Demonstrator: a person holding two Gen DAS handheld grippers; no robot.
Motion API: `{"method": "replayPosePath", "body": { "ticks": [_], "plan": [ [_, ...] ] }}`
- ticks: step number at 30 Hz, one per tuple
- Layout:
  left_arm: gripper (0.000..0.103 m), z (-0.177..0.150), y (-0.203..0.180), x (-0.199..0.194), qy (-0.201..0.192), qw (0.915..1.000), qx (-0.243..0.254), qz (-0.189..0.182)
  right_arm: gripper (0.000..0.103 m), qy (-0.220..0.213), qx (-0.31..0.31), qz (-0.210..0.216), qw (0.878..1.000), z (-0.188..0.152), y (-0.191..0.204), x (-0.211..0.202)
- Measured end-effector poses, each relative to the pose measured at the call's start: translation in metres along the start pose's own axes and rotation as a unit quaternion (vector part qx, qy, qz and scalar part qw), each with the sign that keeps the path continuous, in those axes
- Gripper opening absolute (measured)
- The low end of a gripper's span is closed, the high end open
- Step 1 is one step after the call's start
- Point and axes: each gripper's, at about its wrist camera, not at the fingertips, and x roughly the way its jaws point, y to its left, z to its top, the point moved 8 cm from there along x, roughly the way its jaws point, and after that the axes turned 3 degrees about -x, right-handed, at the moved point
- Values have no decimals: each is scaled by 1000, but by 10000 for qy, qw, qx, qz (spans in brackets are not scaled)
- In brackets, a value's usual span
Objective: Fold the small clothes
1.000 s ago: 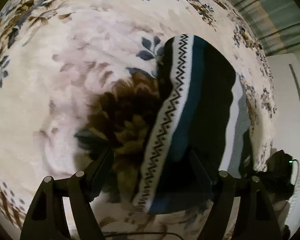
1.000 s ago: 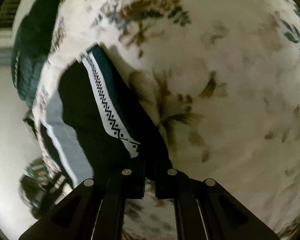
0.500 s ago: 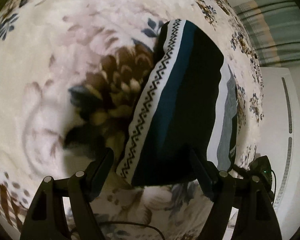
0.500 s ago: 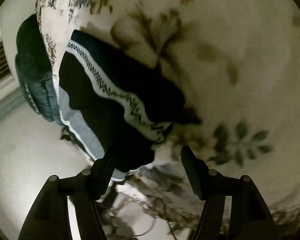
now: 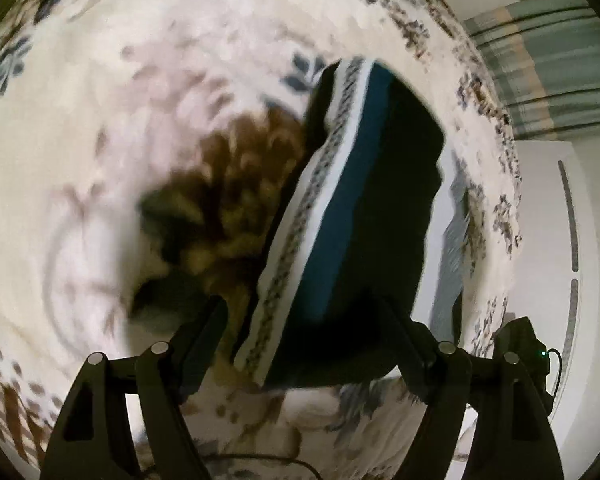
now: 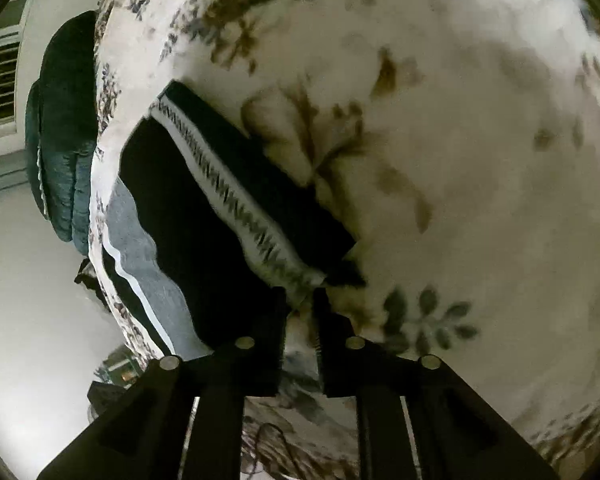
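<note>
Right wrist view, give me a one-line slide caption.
Right hand-held gripper nearly shut on the white zigzag-trimmed corner of a dark folded garment lying on a cream floral blanket.

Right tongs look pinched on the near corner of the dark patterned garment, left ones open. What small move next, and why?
Probably lift that corner a little and carry it over toward the far edge. The right tongs appear nearly shut on the corner of the garment by its zigzag band, while the left tongs sit open around the other end, gripping nothing. The garment lies flat on the floral blanket, so a fold looks ready.
</note>
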Motion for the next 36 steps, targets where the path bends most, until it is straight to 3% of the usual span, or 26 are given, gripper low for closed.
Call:
{"method": "replayPosePath", "body": {
  "ticks": [2, 4, 7, 12, 13, 14, 15, 19, 21, 22, 23, 24, 25, 26, 28, 30, 33, 36],
  "plan": [
    [76, 17, -8, -2, -108, 9998, 171, 6, 59, -383, -358, -117, 9986, 19, 7, -25],
    [76, 34, -14, -1, -226, 9993, 309, 14, 69, -705, -714, -124, 9949, 41, 28, -42],
    [76, 69, -26, 11, -390, 9977, 551, 33, 69, -567, -1326, -24, 9895, 80, 61, -33],
    [73, 115, -43, 50, -362, 9957, 848, 120, 69, -167, -2172, -166, 9758, 139, 105, 34],
    [64, 118, -46, 53, -308, 9957, 872, -8, 63, 37, -2159, -117, 9763, 143, 108, 49],
    [36, 121, -50, 56, -274, 9954, 911, -110, 21, 140, -2129, -118, 9769, 147, 110, 57],
    [26, 122, -53, 58, -250, 9949, 975, -81, 5, 14, -2200, -152, 9754, 150, 114, 58],
    [23, 124, -56, 52, -226, 9948, 946, -301, 6, -825, -2341, -127, 9686, 163, 124, 26],
    [27, 125, -52, 52, -153, 9955, 813, -452, 6, -824, -2307, -93, 9695, 170, 127, 26],
    [29, 125, -50, 51, -99, 9959, 697, -566, 6, -702, -2343, -136, 9695, 170, 127, 31],
    [42, 125, -48, 50, -66, 9959, 616, -659, 9, -387, -2413, -232, 9694, 169, 125, 42],
    [63, 123, -42, 45, -45, 9955, 424, -841, 10, -140, -2401, -223, 9704, 167, 123, 49],
    [68, 121, -38, 39, -76, 9937, 295, -1079, 22, 96, -2335, -142, 9722, 166, 120, 54],
    [69, 118, -36, 35, -80, 9916, 222, -1275, 45, 433, -2169, 97, 9752, 165, 112, 59],
    [69, 104, -25, 31, 92, 9849, 12, -1728, 70, 836, -1899, 584, 9765, 160, 99, 62],
    [71, 84, -15, 38, 365, 9795, -55, -1982, 70, 1559, -1512, 1257, 9680, 147, 81, 74],
    [70, 52, -17, 61, 826, 9737, 80, -2121, 70, 2371, -1685, 1559, 9440, 114, 73, 99],
    [71, 51, -30, 70, 810, 9732, 252, -2139, 79, 2666, -1942, 1743, 9278, 92, 86, 111]
  ]
}}
